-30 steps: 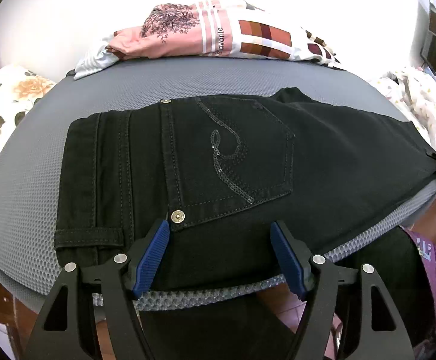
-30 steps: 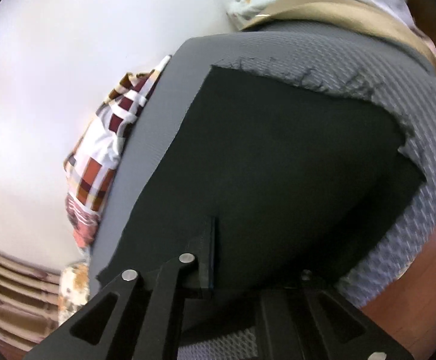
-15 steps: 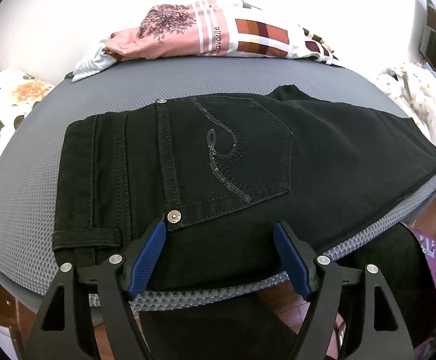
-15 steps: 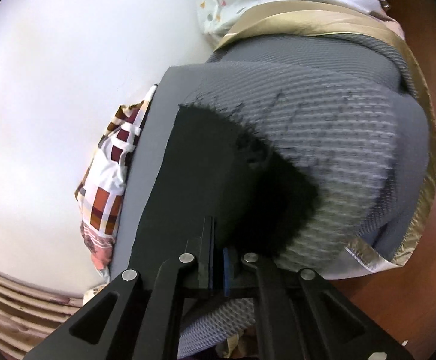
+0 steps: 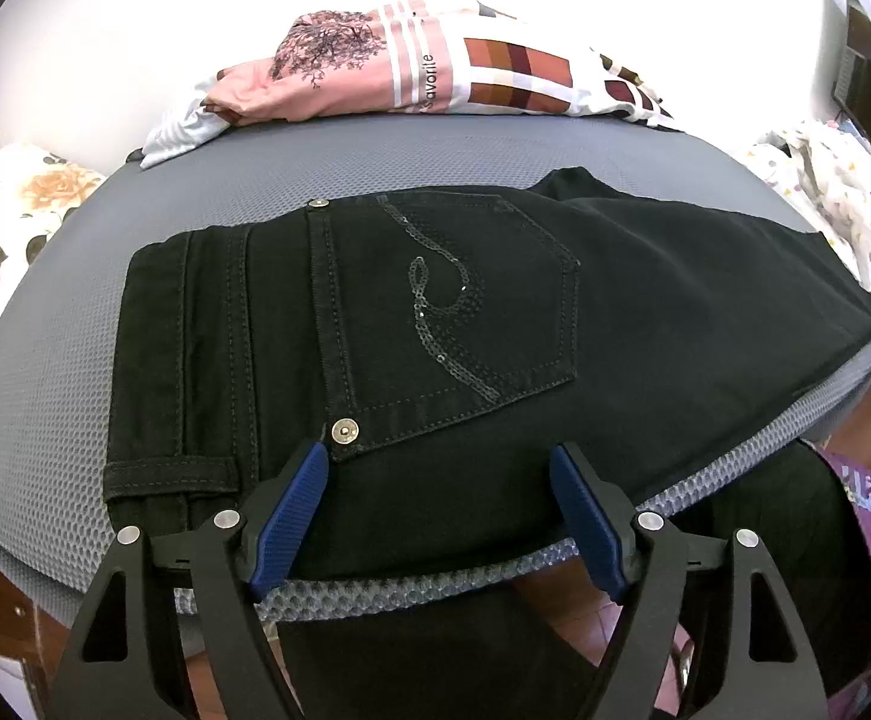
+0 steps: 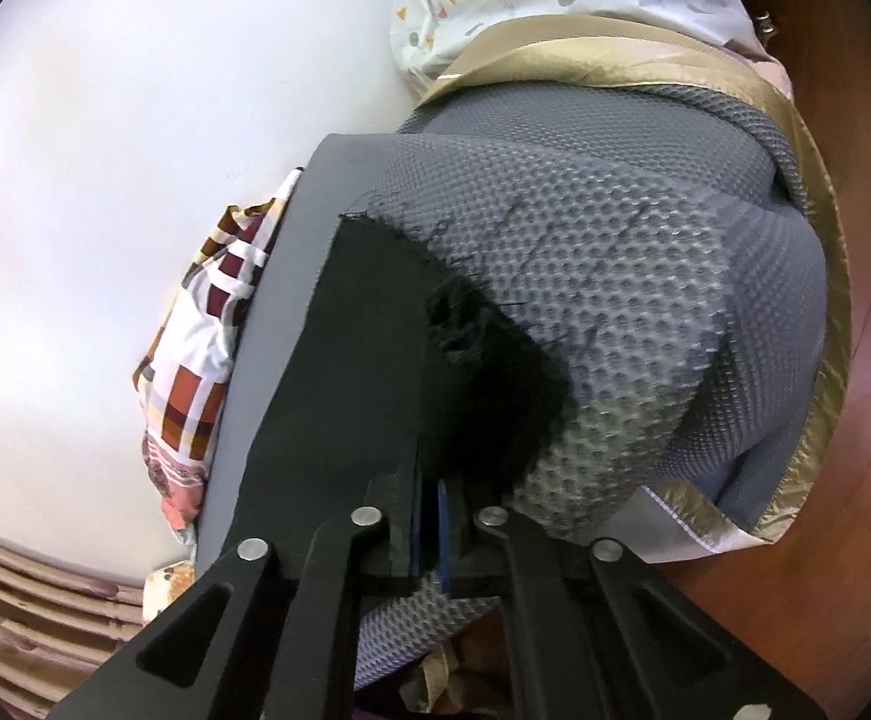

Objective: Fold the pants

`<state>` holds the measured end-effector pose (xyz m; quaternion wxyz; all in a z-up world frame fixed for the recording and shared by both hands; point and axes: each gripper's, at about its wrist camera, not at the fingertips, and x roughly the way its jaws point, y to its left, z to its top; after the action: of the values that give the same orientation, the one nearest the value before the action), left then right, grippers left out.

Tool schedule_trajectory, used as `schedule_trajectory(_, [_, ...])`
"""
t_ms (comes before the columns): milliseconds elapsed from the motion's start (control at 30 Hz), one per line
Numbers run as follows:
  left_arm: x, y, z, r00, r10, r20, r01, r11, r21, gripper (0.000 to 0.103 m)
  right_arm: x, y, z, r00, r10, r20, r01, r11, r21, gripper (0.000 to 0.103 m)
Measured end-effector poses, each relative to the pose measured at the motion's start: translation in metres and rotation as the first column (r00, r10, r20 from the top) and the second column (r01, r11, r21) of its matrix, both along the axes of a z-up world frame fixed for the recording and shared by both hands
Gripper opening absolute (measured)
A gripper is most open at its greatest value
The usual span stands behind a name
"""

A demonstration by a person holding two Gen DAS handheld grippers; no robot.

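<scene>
honestly, the black pants point(image 5: 447, 324) lie flat on the grey mesh pad point(image 5: 45, 360), pocket up, waist to the left of the left wrist view. the left gripper point(image 5: 438, 516) has just been opening and stands wide over the near edge, pads clear of the cloth. the right gripper point(image 6: 429, 516) is clamped on the frayed leg hem point(image 6: 465, 324). judging from this, with only 1 claw holding, lifting the hem could drag the waist askew or slide the pants off the pad's edge.

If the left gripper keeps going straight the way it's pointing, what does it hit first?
Most likely the black pants, near the back pocket; the open left gripper already points down at that cloth. Depth is unclear.
</scene>
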<state>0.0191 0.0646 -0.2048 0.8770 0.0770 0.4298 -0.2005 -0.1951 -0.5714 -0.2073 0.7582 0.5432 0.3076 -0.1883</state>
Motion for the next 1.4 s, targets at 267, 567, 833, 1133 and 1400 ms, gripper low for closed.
schedule_trajectory(267, [-0.006, -0.004, 0.022, 1.0, -0.005, 0.023, 0.006, 1.0, -0.021, 0.077, 0.027, 0.052, 0.063, 0.98, 0.199, 0.02, -0.196, 0.974, -0.113, 0.012])
schedule_trajectory(567, [-0.021, -0.004, 0.094, 0.988, 0.115, 0.103, -0.104, 0.989, -0.108, 0.083, 0.111, 0.219, -0.014, 0.805, 0.572, 0.156, -0.589, 0.744, 0.315, 0.015])
schedule_trajectory(833, [-0.016, 0.018, 0.087, 0.98, 0.189, 0.059, -0.173, 0.964, -0.202, 0.085, 0.12, 0.228, -0.041, 0.835, 0.534, 0.134, -0.541, 0.75, 0.382, 0.017])
schedule_trajectory(1133, [-0.008, 0.031, 0.064, 0.974, 0.224, -0.04, -0.228, 0.948, -0.223, 0.085, 0.124, 0.231, -0.049, 0.858, 0.501, 0.118, -0.502, 0.765, 0.404, 0.027])
schedule_trajectory(1400, [-0.003, 0.048, 0.061, 0.961, 0.271, -0.062, -0.278, 0.927, -0.252, 0.085, 0.123, 0.237, -0.04, 0.818, 0.574, 0.029, -0.557, 0.779, 0.288, 0.005])
